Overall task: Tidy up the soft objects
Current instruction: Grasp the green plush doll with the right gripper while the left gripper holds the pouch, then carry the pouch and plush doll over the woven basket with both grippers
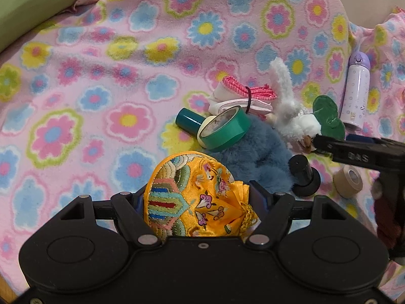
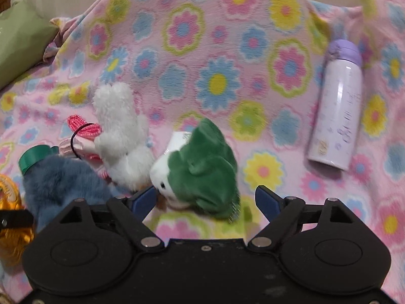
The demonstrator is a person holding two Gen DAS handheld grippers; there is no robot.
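Observation:
My left gripper (image 1: 197, 197) is shut on a yellow embroidered pouch (image 1: 195, 197), held over the flowered blanket (image 1: 101, 76). Beyond it lie a blue furry plush (image 1: 253, 152), a white fluffy plush (image 1: 286, 96) and a green-and-white plush (image 1: 326, 116). My right gripper (image 2: 206, 197) is open, its fingers on either side of the green-and-white plush (image 2: 200, 167), the left finger touching its white face. The white plush (image 2: 121, 131) and blue plush (image 2: 63, 177) lie to its left. The pouch (image 2: 10, 217) shows at the left edge.
A green tape roll (image 1: 224, 129), a teal tube (image 1: 188, 120), a pink cord bundle (image 1: 243, 92), a black stand (image 1: 303, 174), a beige tape roll (image 1: 349, 181) and a lilac bottle (image 2: 339, 116) lie on the blanket. A green cushion (image 1: 33, 2) sits far left.

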